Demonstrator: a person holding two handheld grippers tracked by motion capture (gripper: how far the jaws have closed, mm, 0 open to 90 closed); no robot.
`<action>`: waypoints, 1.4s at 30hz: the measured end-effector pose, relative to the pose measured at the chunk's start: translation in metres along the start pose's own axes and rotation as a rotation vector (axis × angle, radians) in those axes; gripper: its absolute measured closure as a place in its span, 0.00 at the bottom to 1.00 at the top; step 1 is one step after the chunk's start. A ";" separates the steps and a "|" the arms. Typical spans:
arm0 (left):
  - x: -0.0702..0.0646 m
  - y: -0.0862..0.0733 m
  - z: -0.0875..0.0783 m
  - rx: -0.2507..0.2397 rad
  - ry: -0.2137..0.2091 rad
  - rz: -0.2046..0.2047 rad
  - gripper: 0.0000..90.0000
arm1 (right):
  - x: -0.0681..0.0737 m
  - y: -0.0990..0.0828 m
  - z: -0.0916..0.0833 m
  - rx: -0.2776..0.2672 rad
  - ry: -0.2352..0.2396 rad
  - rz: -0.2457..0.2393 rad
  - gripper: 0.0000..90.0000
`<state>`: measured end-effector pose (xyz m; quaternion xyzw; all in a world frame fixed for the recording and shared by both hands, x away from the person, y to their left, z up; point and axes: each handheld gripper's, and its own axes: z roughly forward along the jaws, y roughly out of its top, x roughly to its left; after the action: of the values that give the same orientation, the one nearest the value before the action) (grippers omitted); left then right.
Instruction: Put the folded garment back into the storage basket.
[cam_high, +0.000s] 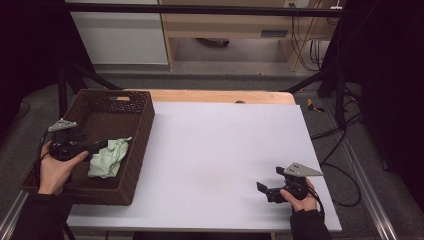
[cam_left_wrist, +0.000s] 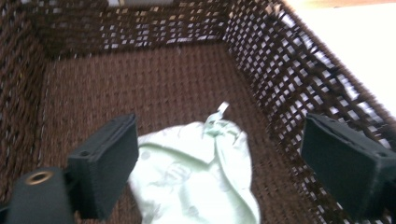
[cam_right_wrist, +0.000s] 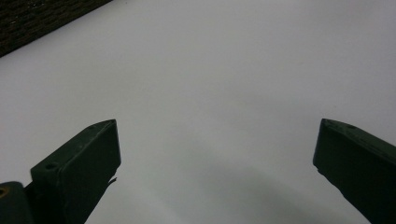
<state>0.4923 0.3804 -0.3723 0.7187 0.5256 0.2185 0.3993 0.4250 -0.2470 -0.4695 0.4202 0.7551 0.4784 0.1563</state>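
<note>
Crumpled as it lies, pale-green cloth (cam_left_wrist: 196, 177), perhaps patterned.

A white table top (cam_high: 225, 150) carries a strip of bare pale wood (cam_high: 220, 96) along its far edge. Beyond that edge lies a grey floor (cam_high: 200, 80), with a white cabinet (cam_high: 117, 35) at the far left and a light wooden desk (cam_high: 230, 22) beside it. Black cables (cam_high: 305, 47) hang behind the desk's right end. A black frame bar (cam_high: 200, 9) crosses the top. Both sides are dark.
</note>
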 end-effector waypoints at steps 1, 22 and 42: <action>-0.001 0.001 -0.001 -0.005 -0.003 0.001 0.10 | 0.000 0.000 0.000 0.000 0.000 0.000 0.02; -0.054 0.026 -0.023 -0.144 -0.124 0.093 0.04 | 0.000 0.000 -0.001 -0.004 0.002 -0.004 0.01; -0.120 0.037 -0.011 -0.182 -0.271 0.165 0.03 | 0.000 0.000 -0.001 -0.006 0.003 -0.006 0.01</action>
<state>0.4631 0.2678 -0.3232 0.7431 0.3842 0.1986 0.5106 0.4249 -0.2474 -0.4689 0.4167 0.7550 0.4810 0.1579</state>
